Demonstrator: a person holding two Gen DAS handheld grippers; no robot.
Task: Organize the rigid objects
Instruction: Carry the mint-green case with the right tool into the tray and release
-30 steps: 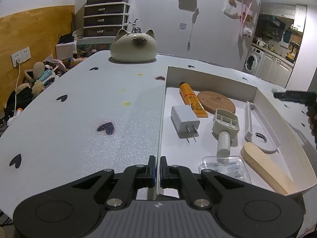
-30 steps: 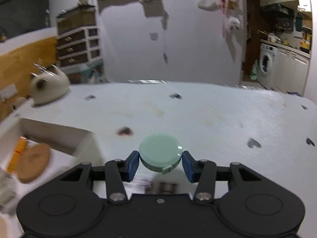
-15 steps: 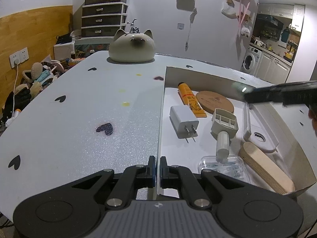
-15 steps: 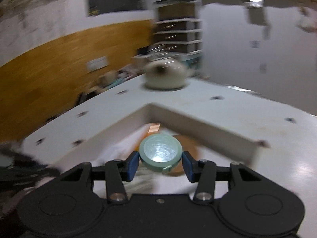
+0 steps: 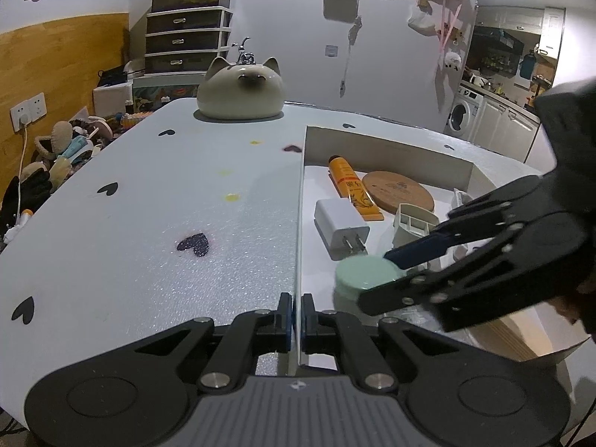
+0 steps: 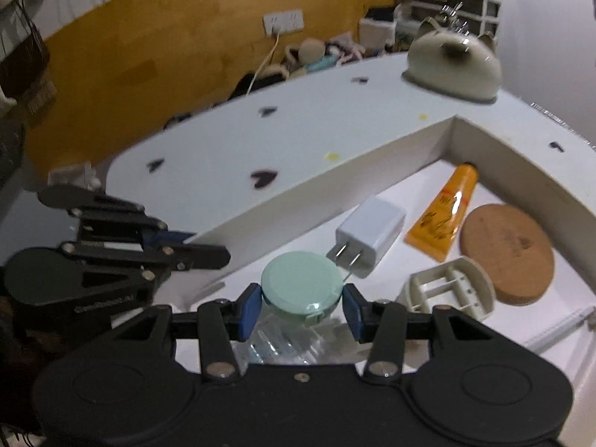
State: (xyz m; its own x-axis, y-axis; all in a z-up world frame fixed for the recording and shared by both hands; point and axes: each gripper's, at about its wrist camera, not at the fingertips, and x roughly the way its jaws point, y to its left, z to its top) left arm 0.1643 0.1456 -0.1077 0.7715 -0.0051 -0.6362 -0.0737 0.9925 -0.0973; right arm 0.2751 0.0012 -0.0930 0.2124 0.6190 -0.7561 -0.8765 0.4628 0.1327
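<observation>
- The clear plastic case lies mostly under the mint-green round case and behind the right gripper; its contents cannot be told.
- In the left wrist view the right gripper covers the box's right side, so only the top of the cream plastic holder shows.
- The wooden piece shows only as a strip below that gripper.
- Print on the orange tube and the stamp on the cork coaster are too small to read.
- The box's near right corner runs behind the gripper body in the right wrist view.
</observation>
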